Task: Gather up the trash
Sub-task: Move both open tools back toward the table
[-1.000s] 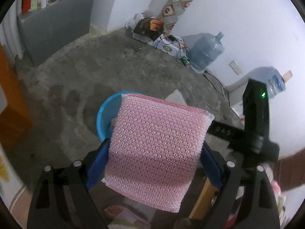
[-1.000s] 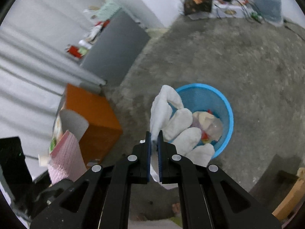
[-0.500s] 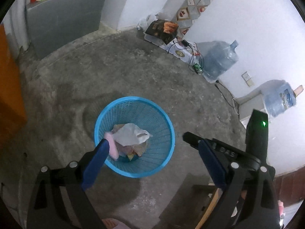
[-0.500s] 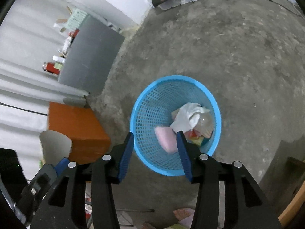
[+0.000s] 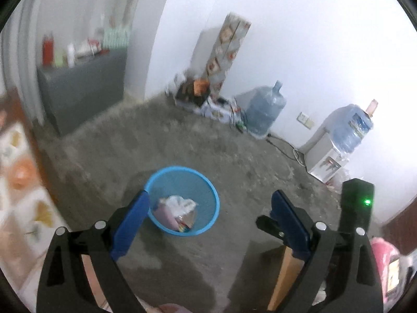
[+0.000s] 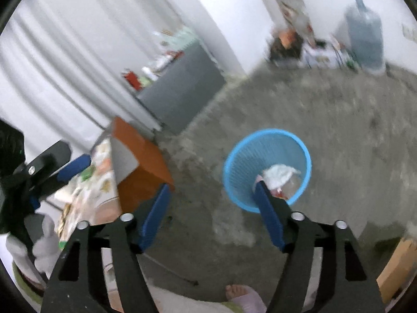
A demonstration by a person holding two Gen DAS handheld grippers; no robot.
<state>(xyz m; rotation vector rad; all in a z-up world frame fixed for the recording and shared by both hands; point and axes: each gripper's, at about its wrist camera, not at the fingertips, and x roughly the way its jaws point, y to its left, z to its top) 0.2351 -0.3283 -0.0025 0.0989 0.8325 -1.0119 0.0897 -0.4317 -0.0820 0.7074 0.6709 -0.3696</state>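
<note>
Both of my tools hang above a bare concrete floor [image 5: 161,140], each with nothing in it. My left hand-held gripper [image 5: 211,198] has its blue-padded jaws spread wide, and my right hand-held gripper [image 6: 212,190] is spread just as wide. Ahead and below stands a round blue mesh basket [image 5: 206,182] on the floor — the trash sits inside it. I can make out a crumpled white piece [image 6: 280,173] on top, a pink pad [image 5: 164,215] beside it toward the basket wall, and some red and clear scraps underneath, too blurred to name. An orange cabinet [image 6: 142,156] stands to the left of the basket, well apart from it.
</note>
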